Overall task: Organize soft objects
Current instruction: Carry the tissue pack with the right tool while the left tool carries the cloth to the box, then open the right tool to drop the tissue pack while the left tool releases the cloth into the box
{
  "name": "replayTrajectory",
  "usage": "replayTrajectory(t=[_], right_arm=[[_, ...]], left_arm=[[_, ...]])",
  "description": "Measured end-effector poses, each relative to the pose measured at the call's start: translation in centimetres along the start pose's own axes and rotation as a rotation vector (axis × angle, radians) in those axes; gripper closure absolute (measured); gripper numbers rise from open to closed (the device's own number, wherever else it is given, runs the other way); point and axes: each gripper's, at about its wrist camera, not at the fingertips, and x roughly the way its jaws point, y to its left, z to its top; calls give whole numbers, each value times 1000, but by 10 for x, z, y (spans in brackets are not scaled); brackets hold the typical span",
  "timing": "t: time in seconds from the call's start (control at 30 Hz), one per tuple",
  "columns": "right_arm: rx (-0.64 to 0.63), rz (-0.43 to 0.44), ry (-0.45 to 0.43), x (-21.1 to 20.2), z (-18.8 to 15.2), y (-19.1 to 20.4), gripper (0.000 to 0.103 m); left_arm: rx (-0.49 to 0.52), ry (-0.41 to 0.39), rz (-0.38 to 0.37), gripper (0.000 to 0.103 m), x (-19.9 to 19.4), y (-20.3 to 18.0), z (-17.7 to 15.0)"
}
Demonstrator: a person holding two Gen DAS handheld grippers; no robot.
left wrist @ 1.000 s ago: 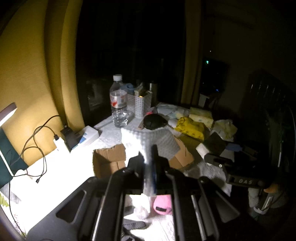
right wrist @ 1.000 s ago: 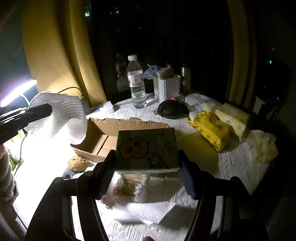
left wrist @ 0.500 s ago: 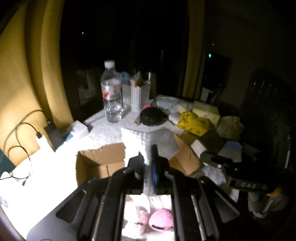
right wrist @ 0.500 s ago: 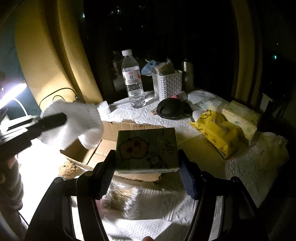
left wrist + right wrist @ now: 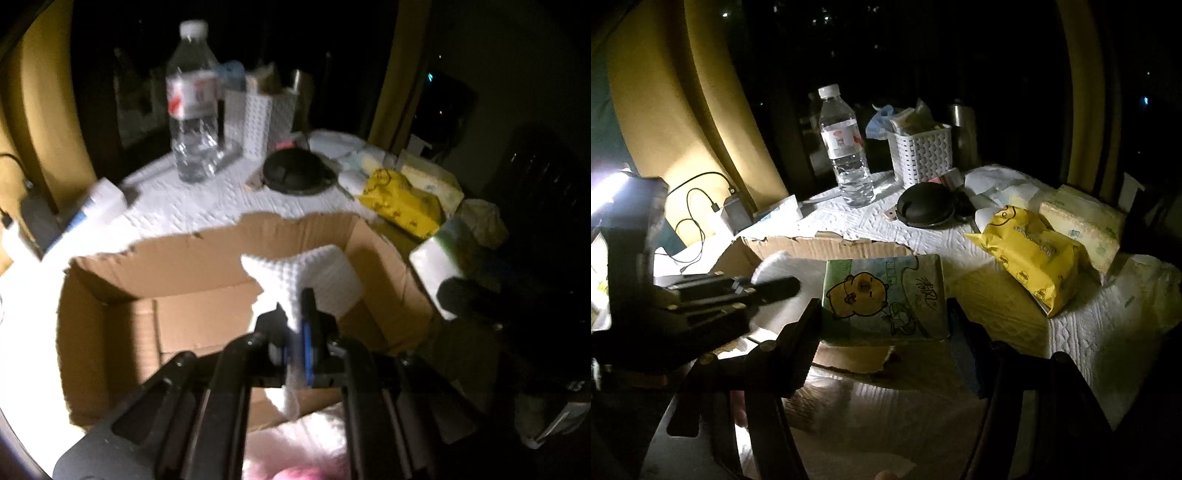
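Observation:
My left gripper (image 5: 293, 308) is shut on a white embossed paper towel (image 5: 314, 269), which hangs over the inside of an open brown cardboard box (image 5: 184, 266). In the right wrist view the left gripper (image 5: 775, 286) reaches in from the left, with the towel (image 5: 779, 262) just above the box (image 5: 820, 243). My right gripper (image 5: 884, 310) is shut on a green tissue pack (image 5: 884, 295) printed with a yellow cartoon animal, held at the box's near right edge. The left wrist view also shows that tissue pack (image 5: 439, 266) beside the box.
Behind the box stand a water bottle (image 5: 846, 147), a white basket (image 5: 921, 155) and a black round case (image 5: 927, 210). A yellow pack (image 5: 1030, 254) and pale tissue packs (image 5: 1082, 221) lie at the right. A charger with cables (image 5: 731, 214) sits at the left. Something pink (image 5: 295, 472) lies below the left gripper.
My left gripper has come down and forward with the towel, from beside the box to over its inside. The right gripper, still gripping the tissue pack, has edged closer to the box.

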Motion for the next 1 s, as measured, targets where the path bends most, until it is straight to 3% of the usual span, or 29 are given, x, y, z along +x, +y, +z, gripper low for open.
replayTrajectory(t=[0.13, 0.23, 0.3, 0.33, 0.37, 0.43, 1.0], right_arm=[[17, -5, 5, 2, -2, -7, 35], [24, -10, 8, 4, -3, -11, 35], [28, -12, 7, 4, -2, -10, 35], [29, -12, 6, 4, -2, -9, 35], [30, -13, 5, 4, -1, -8, 35], [29, -13, 4, 3, 0, -5, 35], [8, 5, 71, 31, -2, 38, 35]], left_arm=[[-26, 59, -38, 93, 19, -2, -2], [-34, 77, -35, 77, 20, -2, -2], [-27, 81, -38, 75, 16, -3, -2], [-21, 82, -37, 67, 14, -3, -2], [-17, 82, -40, 47, 11, -4, -3], [-37, 71, -71, 33, 4, 0, -3], [-90, 6, 51, 33, -44, 50, -15]])
